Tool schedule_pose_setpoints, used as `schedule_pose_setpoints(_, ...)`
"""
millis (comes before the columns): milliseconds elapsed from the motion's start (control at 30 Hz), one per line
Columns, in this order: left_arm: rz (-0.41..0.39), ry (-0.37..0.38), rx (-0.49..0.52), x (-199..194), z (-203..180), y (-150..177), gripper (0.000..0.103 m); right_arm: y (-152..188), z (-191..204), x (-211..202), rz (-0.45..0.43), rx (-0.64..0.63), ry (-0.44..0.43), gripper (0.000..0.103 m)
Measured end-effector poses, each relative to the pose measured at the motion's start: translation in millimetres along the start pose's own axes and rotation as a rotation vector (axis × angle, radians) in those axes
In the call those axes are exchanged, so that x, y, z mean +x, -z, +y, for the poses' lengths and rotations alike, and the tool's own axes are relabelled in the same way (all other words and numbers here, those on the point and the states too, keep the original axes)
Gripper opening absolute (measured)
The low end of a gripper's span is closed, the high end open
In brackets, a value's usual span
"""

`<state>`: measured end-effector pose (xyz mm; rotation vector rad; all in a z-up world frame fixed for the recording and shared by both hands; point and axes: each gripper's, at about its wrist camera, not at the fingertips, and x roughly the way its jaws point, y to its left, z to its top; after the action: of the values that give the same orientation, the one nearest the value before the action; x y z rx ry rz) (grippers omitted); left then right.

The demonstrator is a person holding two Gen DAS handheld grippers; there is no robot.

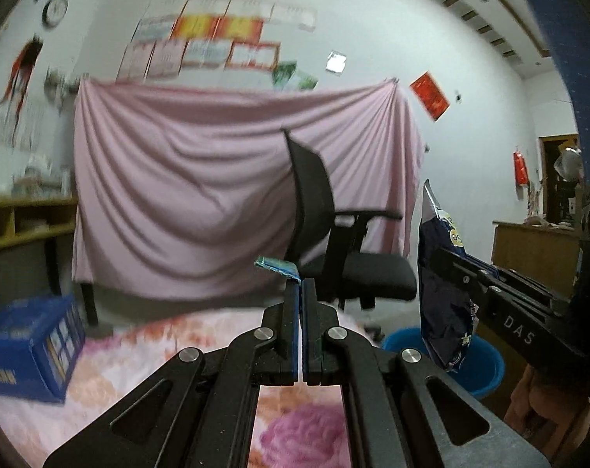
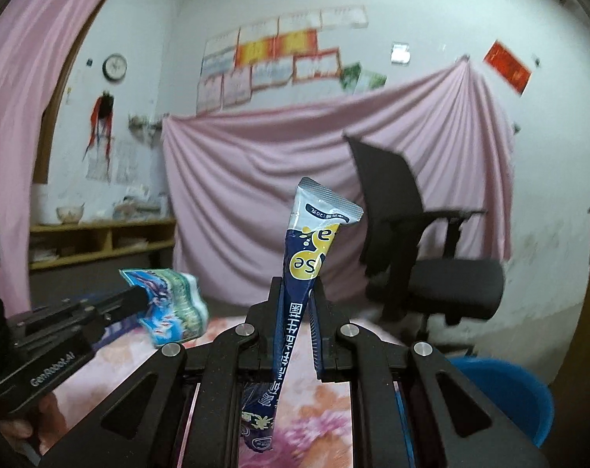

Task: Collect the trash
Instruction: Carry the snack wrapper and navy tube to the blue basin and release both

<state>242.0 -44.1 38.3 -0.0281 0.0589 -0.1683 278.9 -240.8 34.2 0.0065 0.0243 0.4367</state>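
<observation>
A dark blue snack packet (image 2: 301, 284) stands upright, pinched in the clenched jaws of the right gripper (image 2: 297, 292). A crumpled teal wrapper (image 1: 277, 265) is clamped in the left gripper (image 1: 299, 284), jaws tight on its edge. Both pieces are picked up; dropping them is left, probably into the blue tub (image 1: 486, 366) beside the floral bedspread (image 1: 139, 351). Only the right view shows the wrapper's printed face (image 2: 170, 308); the left view sees it edge-on.

Two wrist views, each looking level along its own gripper's fingers toward the pink sheet (image 1: 232, 179) (image 2: 295, 179) on the far wall. Both share the office chair (image 1: 334, 241) (image 2: 423, 257) before that sheet, and each shows the other gripper close beside it.
</observation>
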Motion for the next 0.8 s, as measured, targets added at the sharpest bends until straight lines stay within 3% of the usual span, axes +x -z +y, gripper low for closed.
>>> schedule_pose_setpoints(100,-0.053,0.009,0.045,-1.4,-14.1,-8.4,0.000,-6.5,-8.9,-10.4,-0.068,0.007,0.038,0.010)
schedule_pose_setpoints(233,-0.062,0.037,0.066,7.4,-33.3,-15.8,0.000,-10.9,-20.2,-17.7,-0.101,0.009,0.082,0.010)
schedule_pose_setpoints(633,-0.088,0.137,0.072,48.9,-93.9,-34.7,0.000,-16.3,-70.0,-35.0,-0.152,0.062,0.237,0.010)
schedule_pose_setpoints(800,-0.073,0.179,0.082,65.2,-116.3,-37.6,0.000,-11.5,-97.9,-38.9,-0.134,0.121,0.300,0.011)
